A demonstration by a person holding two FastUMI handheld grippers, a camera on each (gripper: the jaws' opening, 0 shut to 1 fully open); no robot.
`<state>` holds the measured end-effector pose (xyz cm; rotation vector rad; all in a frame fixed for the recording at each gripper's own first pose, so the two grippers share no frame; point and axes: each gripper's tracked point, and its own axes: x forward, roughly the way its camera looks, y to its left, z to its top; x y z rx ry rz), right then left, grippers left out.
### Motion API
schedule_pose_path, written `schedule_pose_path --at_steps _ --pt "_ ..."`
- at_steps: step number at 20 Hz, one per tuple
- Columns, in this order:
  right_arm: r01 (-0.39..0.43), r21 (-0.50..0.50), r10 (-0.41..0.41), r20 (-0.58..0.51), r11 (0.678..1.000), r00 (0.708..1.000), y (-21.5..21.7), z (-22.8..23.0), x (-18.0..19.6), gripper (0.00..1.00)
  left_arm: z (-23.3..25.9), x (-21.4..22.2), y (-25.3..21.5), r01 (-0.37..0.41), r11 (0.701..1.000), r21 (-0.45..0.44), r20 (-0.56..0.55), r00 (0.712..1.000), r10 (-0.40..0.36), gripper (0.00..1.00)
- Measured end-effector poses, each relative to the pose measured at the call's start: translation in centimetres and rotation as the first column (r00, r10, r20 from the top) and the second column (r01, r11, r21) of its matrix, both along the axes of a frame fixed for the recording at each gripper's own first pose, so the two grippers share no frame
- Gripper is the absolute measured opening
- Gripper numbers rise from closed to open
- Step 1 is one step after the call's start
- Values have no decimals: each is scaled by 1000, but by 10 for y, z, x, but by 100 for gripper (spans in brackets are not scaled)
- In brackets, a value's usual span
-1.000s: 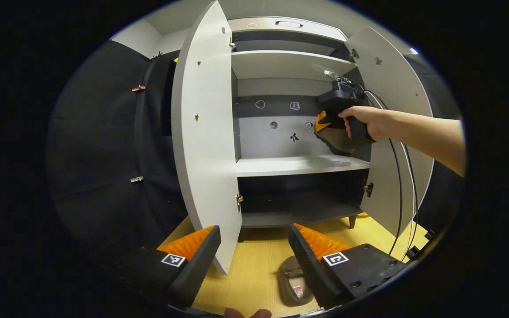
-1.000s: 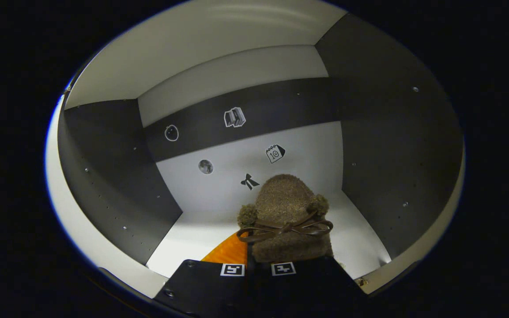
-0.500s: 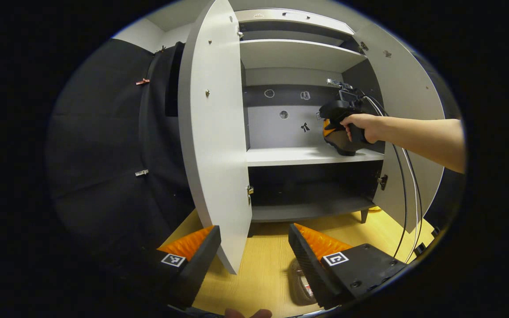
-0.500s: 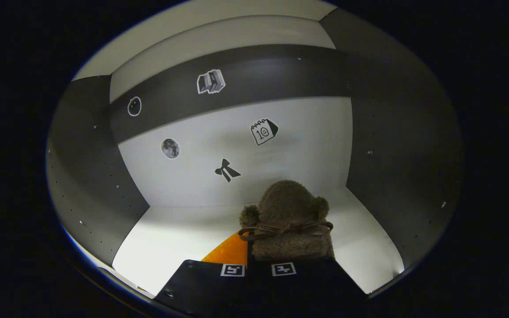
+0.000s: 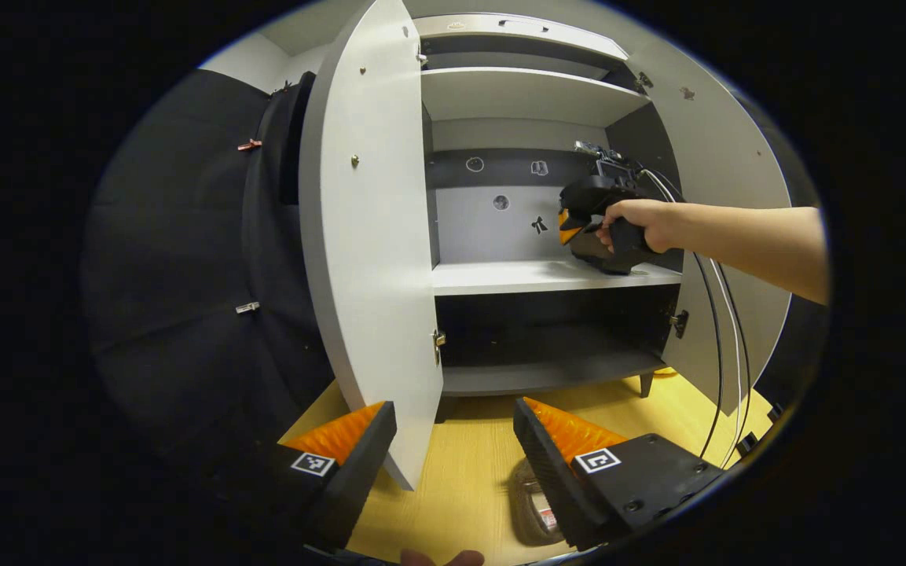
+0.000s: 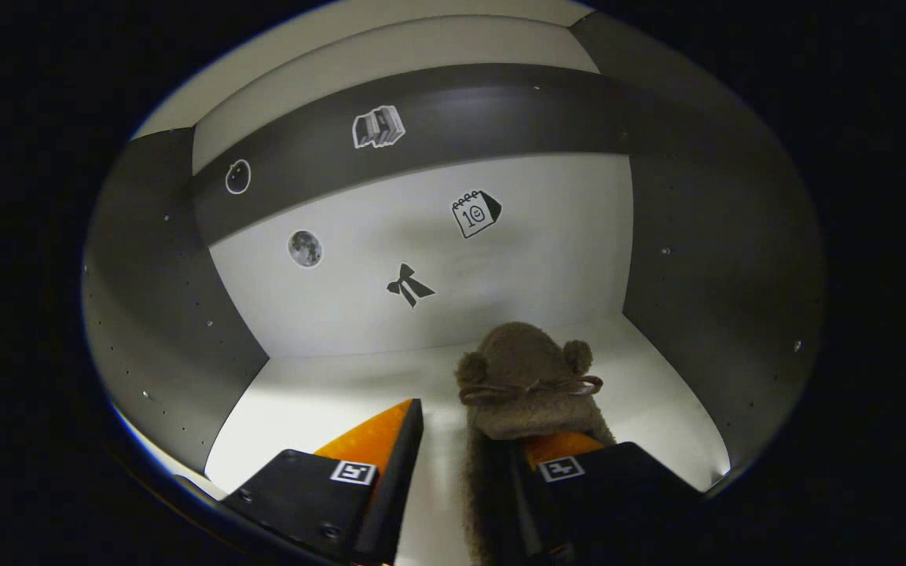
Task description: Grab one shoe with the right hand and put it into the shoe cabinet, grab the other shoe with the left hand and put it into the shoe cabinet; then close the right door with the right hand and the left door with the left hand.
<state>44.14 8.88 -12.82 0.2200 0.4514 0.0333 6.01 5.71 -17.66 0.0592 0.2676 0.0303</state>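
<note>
In the left gripper view, the left gripper (image 5: 453, 440) is held with its jaws spread and empty above the wood floor (image 5: 468, 472), where the second shoe (image 5: 535, 511) is seen lying just beside its right finger — part hidden by it. Farther off, the cabinet (image 5: 531, 275) is seen with both doors swung open, and the right gripper (image 5: 586, 228) is held by a hand (image 5: 645, 224) over the middle shelf. In the right gripper view, the right gripper (image 6: 464, 440) is parted, and the first shoe (image 6: 527, 385) is set on the shelf (image 6: 327, 393) between its fingers — toe towards the back wall.
</note>
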Motion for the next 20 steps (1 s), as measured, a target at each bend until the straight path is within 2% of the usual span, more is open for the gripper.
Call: schedule_pose_path --at_steps 2,6,10,14,15,20 --pt "-20 -8 20 -10 1000 1000 3 1 -10 76 1 1 -3 7 1000 -2 3 1000 -7 95" --pt "-35 -11 35 1 999 999 2 10 -26 87 7 -1 -7 11 1000 -7 16 1000 -11 95" --pt "-54 21 54 -9 998 998 6 17 -44 88 7 -7 -13 14 1000 -7 16 1000 -14 95" --pt "-63 44 61 42 997 997 4 36 -64 91 10 -14 -17 17 1000 -8 23 1000 -17 95" --pt "-70 52 67 57 996 996 3 43 -73 97 9 -16 -19 19 1000 -11 21 1000 -19 95" --pt "-61 2 59 214 998 975 -12 90 -119 99 -12 -23 -30 55 998 3 7 998 -55 95"
